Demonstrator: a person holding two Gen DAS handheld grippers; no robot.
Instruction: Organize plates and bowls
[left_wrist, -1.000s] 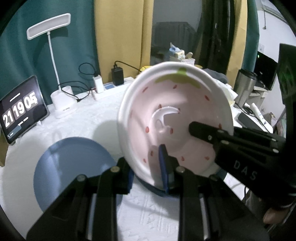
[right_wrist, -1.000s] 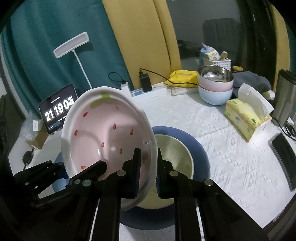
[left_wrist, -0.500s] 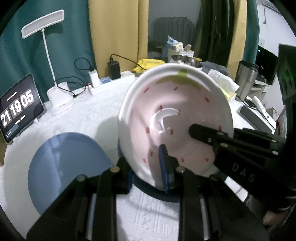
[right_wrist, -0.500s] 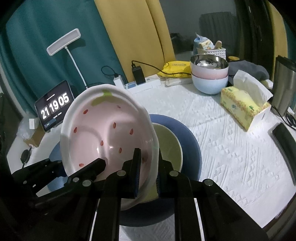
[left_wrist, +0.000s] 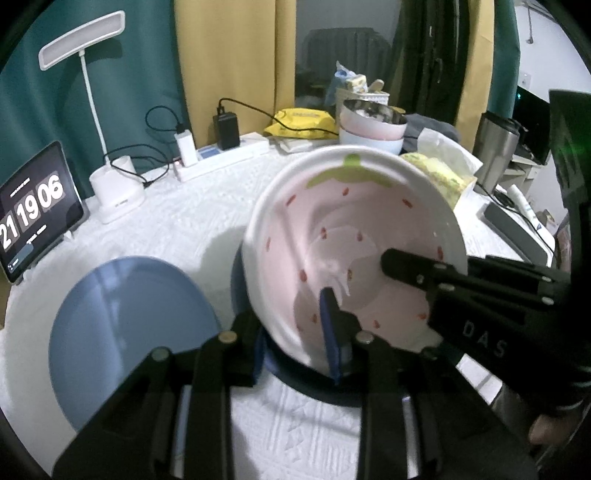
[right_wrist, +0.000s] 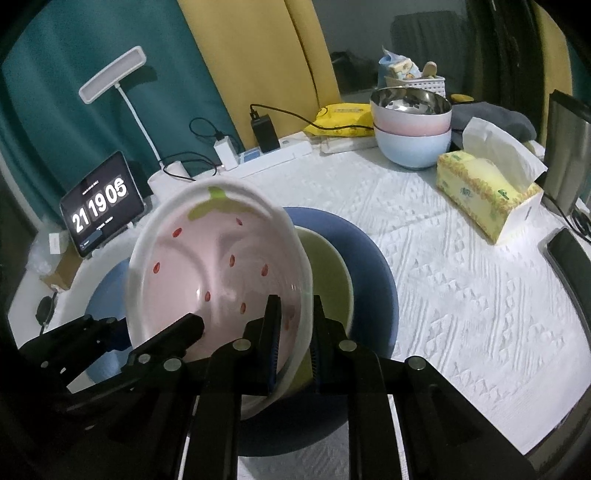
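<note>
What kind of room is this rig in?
Probably a home desk or table, not a lab: a desk lamp, a tablet clock, a tissue box and stacked bowls on a white cloth.

Both wrist views look steeply down, close over the bowl (left_wrist: 354, 240) (frame centre), sharing clock (right_wrist: 101, 214) and table (right_wrist: 461, 295).

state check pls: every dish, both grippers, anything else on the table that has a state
strawberry plate: tilted, held at its rim, over the stack
right gripper: shut on the rim
left gripper: jaws opening, rim between them
yellow-green bowl: upright, nested in the dark blue bowl
light blue plate: flat, empty
stacked bowls: upright
tablet clock: on
</note>
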